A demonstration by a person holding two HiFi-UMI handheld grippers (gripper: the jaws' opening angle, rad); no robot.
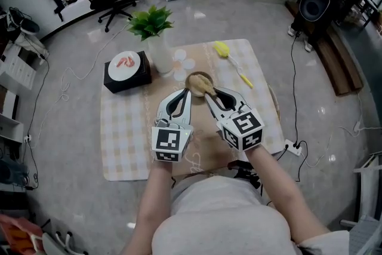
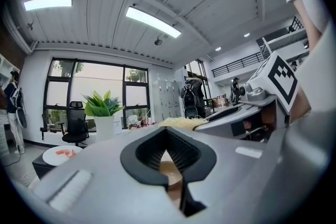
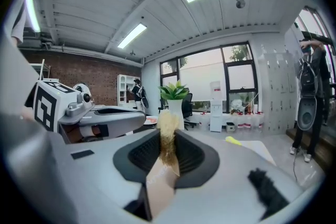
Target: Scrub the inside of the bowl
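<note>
Small tan bowl (image 1: pixel 192 77), upright over the checked cloth (image 1: pixel 125 140), pale straw-bristled scrubber (image 3: pixel 167 131) inside it.

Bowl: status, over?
Left tongs shut on bowl rim. Right tongs shut on scrub brush, head over bowl. Plant vase nearby, not touching.

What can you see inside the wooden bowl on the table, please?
The pale, fibrous head of the scrubber, gripped by the right gripper, shows inside the bowl. It covers most of the bowl's floor, so whether anything else lies there cannot be seen.
</note>
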